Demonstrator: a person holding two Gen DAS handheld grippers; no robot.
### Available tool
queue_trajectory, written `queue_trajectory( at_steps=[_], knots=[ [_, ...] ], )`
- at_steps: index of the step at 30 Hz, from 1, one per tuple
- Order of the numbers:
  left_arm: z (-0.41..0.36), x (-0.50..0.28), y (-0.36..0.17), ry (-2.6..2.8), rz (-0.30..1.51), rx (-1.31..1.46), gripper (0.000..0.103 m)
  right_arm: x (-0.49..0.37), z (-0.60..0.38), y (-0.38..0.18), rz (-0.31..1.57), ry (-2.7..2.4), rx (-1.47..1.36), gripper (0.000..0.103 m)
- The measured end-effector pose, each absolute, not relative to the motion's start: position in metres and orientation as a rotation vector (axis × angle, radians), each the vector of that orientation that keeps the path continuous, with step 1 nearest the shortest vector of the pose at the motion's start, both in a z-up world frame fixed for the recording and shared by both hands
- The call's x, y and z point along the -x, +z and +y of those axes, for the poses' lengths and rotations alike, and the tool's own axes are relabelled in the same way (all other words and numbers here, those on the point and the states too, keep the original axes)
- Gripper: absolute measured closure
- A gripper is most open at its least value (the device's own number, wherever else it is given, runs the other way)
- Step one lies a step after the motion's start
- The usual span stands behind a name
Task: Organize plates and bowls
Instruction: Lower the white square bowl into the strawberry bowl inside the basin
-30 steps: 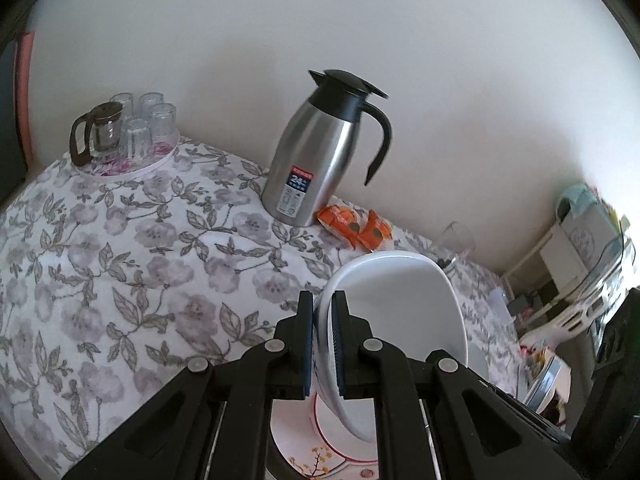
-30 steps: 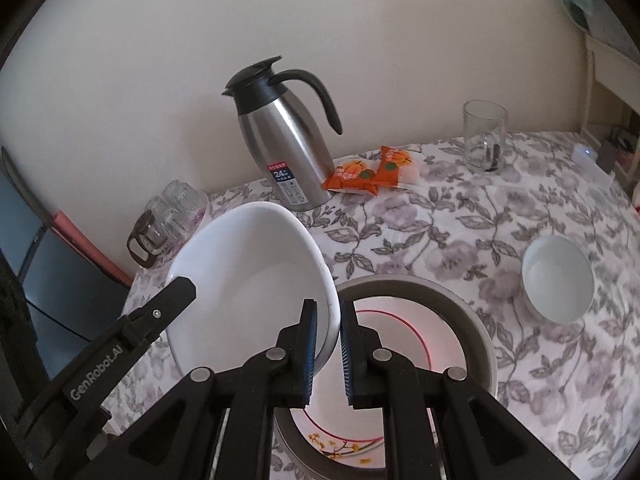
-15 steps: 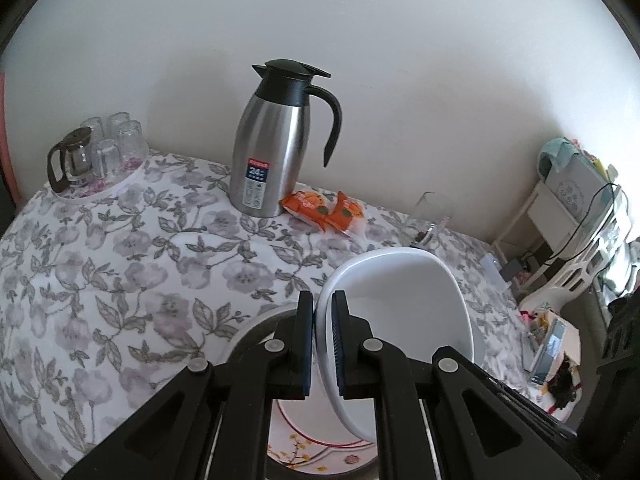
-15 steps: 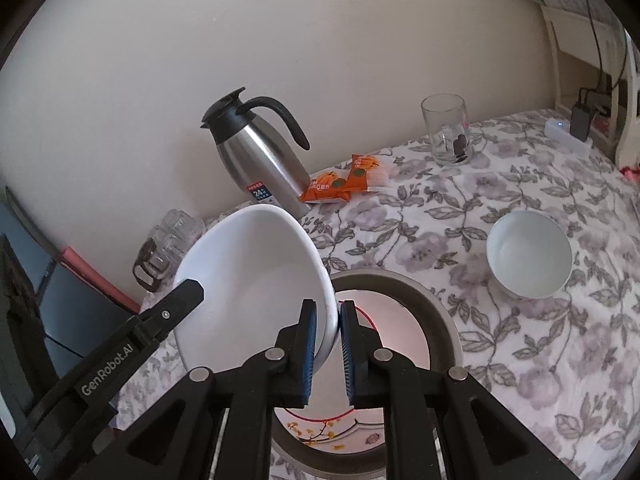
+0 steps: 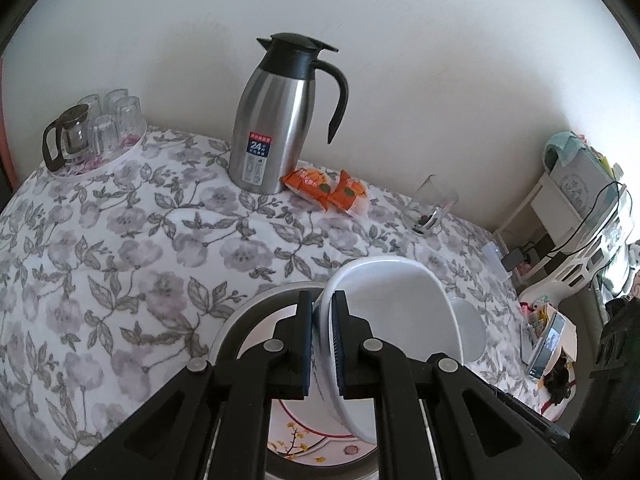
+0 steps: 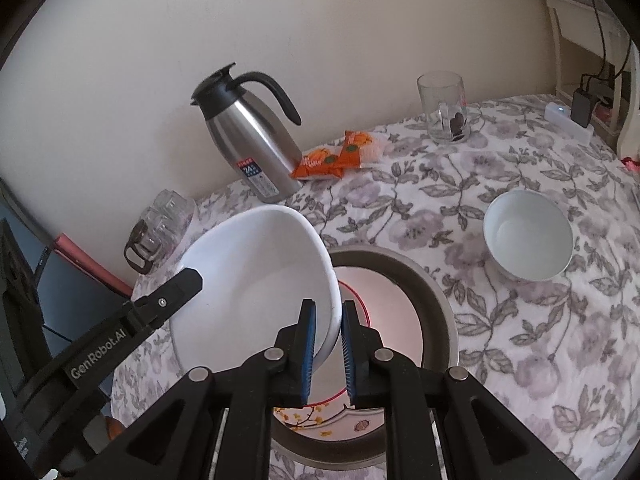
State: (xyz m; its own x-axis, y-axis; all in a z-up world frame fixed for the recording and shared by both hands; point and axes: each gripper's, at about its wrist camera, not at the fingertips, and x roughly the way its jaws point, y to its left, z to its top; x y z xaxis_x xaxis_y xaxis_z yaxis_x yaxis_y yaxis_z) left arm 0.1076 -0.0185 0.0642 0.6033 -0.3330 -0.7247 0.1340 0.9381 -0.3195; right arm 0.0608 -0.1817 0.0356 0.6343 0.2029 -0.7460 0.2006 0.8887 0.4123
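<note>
While we pinch opposite rims of the large white bowl [image 6: 256,280] with our left gripper [image 5: 322,344] and right gripper [image 6: 328,348], it hangs tilted above the metal basin [image 6: 436,300] holding a patterned plate [image 6: 332,420], with a small white bowl [image 6: 528,236] well apart on the floral tablecloth [image 6: 540,340].

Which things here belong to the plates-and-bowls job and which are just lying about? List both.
Job:
- large white bowl, its rim pinched by the left gripper and the right gripper
- patterned plate inside the metal basin
- small white bowl

Lying about:
- steel thermos jug
- orange snack packets
- glass mug
- tray of glasses
</note>
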Motion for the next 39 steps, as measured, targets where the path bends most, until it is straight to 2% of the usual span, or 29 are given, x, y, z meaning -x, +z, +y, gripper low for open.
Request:
queue_trajectory(
  at_steps=[22, 39],
  knots=[
    [-0.019, -0.123, 0.023, -0.232, 1.045, 0.251, 0.094, -0.068, -0.178, 0.016, 0.971, -0.016, -0.472, 0.089],
    [-0.018, -0.128, 0.007, -0.222, 1.085, 0.267, 0.094, -0.071, -0.180, 0.007, 0.990, -0.013, -0.470, 0.089]
  ],
)
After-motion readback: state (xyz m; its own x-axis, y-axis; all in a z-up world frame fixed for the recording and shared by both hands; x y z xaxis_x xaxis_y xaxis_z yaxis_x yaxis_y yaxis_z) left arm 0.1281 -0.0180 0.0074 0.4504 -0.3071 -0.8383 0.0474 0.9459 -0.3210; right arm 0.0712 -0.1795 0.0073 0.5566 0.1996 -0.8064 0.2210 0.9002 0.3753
